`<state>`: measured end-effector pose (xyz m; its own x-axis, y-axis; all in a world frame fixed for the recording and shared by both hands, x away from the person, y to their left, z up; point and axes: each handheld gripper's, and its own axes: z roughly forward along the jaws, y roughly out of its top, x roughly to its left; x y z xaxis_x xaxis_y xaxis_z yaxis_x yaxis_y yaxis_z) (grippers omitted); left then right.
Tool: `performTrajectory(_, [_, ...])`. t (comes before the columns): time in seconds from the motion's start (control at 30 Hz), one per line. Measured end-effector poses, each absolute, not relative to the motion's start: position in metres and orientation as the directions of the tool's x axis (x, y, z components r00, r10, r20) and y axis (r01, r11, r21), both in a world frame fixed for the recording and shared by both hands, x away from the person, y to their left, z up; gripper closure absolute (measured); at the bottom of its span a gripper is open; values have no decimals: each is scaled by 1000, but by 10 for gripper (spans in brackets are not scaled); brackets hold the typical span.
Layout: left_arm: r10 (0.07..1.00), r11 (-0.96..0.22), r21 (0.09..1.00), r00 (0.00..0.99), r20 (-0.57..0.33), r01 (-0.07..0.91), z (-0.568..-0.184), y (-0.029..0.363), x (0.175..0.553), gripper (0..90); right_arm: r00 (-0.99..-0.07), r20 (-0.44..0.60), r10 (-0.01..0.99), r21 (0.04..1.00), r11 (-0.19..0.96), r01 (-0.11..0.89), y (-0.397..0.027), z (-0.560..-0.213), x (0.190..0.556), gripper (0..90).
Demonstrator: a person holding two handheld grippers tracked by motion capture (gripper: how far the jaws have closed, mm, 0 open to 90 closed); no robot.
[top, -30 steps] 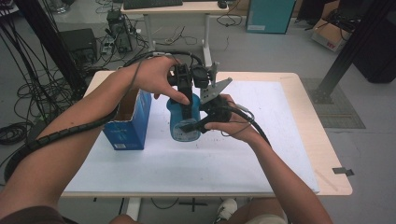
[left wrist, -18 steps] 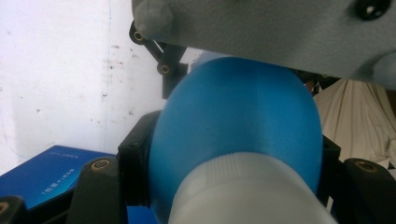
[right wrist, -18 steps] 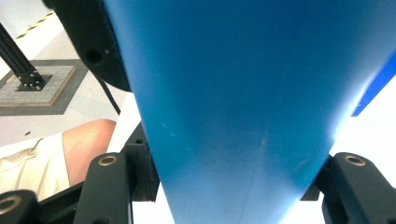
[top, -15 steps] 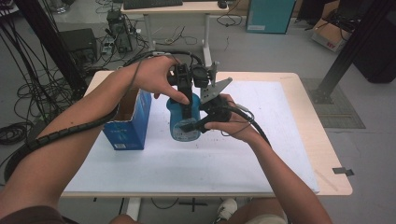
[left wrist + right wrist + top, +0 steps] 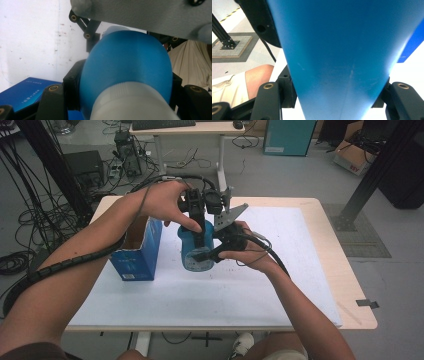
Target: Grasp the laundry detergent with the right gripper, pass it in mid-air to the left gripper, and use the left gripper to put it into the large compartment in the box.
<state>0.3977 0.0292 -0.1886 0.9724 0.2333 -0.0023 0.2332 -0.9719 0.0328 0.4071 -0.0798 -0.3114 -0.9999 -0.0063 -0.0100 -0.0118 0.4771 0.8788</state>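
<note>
Both grippers clamp the blue bottle (image 5: 196, 251), held just right of the open blue box (image 5: 137, 251). The left gripper (image 5: 201, 232) reaches down over its top; the right gripper (image 5: 212, 251) grips its side, forearm angled in.

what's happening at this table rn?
A person is working a blue bottle with both handheld grippers over the white table. The left gripper comes down from above and is shut on the bottle's upper end, where the left gripper view shows a white cap. The right gripper clamps the bottle's body from the side. The bottle looks lifted off the table. An open blue box stands beside it, on the left in the high view.
</note>
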Motion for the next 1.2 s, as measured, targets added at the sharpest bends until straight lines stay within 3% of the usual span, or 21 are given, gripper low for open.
performTrajectory(0.4, [246, -968, 43, 969, -4, 246, -190, 32, 396, 369, -1000, -11, -1, 877, 480, -10, -79, -313, 406, 354])
performTrajectory(0.57, [257, -966, 26, 966, 9, 257, -189, 34, 398, 368, -999, 20, 42, 860, 510, 39, -83, -315, 407, 212])
performTrajectory(0.7, [305, -950, 68, 952, 17, 303, -191, 36, 397, 368, -995, 42, 89, 844, 529, 83, -90, -317, 407, 123])
performTrajectory(0.97, [337, -940, 62, 941, 33, 335, -180, 48, 406, 367, -974, 118, 194, 829, 521, 205, -107, -320, 405, 33])
performTrajectory(1.2, [415, -909, 51, 909, 34, 413, -163, 61, 412, 367, -963, 84, 255, 821, 530, 212, -125, -318, 403, 2])
